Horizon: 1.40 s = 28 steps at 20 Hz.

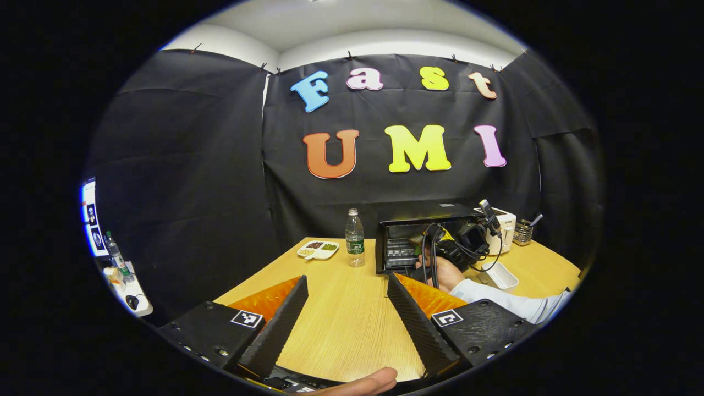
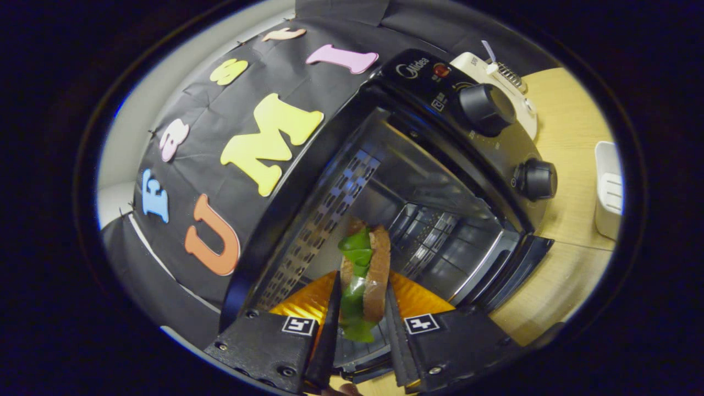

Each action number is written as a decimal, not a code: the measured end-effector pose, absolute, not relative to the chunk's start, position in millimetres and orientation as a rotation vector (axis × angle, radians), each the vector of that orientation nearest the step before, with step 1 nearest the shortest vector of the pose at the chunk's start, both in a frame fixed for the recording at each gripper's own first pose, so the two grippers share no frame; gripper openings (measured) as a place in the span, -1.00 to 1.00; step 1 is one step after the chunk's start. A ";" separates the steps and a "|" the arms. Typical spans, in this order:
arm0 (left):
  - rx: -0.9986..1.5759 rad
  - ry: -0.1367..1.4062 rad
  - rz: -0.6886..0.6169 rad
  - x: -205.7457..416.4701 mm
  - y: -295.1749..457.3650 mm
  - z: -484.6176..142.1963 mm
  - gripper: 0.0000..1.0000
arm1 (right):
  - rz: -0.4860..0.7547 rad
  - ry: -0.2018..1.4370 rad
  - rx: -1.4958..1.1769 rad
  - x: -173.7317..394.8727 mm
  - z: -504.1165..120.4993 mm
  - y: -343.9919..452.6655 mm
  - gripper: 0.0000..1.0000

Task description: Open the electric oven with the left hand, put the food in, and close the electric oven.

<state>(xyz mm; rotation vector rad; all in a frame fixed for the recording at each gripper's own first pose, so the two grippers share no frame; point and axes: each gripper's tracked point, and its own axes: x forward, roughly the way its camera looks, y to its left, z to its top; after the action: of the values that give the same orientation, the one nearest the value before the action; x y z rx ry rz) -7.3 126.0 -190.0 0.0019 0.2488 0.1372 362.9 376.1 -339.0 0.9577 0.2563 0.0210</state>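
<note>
Between our right gripper [image 2: 360, 324] fingers we hold the sandwich [image 2: 364, 275] edgewise, pinched across its bread faces at the open electric oven [image 2: 440, 181] mouth; it looks light, soft, easily crushed, its lettuce prone to slipping. Our left gripper [image 1: 346, 324] hangs wide open above the table [image 1: 341, 308].

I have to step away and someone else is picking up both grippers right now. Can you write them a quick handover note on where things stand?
Left gripper: open, holding nothing, above the wooden table, back from the oven.
Right gripper: shut on the sandwich (bread with green leaf), held on edge at the mouth of the electric oven.
Oven: door is open; the rack inside looks free.
Done: oven opened, food picked up and brought to the opening.
Left: set the sandwich on the rack, release, draw the right gripper out, then close the door.
Nearby: water bottle and a divided snack plate to the oven's left.
</note>
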 end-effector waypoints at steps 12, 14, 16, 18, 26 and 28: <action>0.019 0.294 0.138 -3.2 125.3 -202.7 0.91 | 0.038 0.320 0.804 356.3 -348.9 394.1 -0.06; 0.010 0.296 0.151 -2.6 129.6 -203.1 0.91 | 0.027 0.326 0.728 355.4 -345.7 393.8 0.24; -0.021 0.300 0.136 -2.2 127.3 -205.6 0.92 | 0.042 0.366 0.672 349.7 -350.0 400.0 0.76; -0.055 0.307 0.124 -4.1 124.4 -208.6 0.92 | 0.088 0.406 0.630 345.5 -350.8 410.8 0.63; -0.058 0.278 0.111 -6.0 122.6 -203.1 0.91 | 0.151 0.536 0.327 336.7 -362.3 411.1 0.97; -0.065 0.274 0.105 -5.3 122.3 -202.8 0.91 | 0.170 0.571 0.219 332.9 -368.2 408.8 0.97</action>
<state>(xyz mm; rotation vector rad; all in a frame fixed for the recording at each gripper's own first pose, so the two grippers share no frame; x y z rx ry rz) -5.3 122.3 -202.8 -0.0652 0.2738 0.1055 332.9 408.8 -368.2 0.2193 0.5707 0.1698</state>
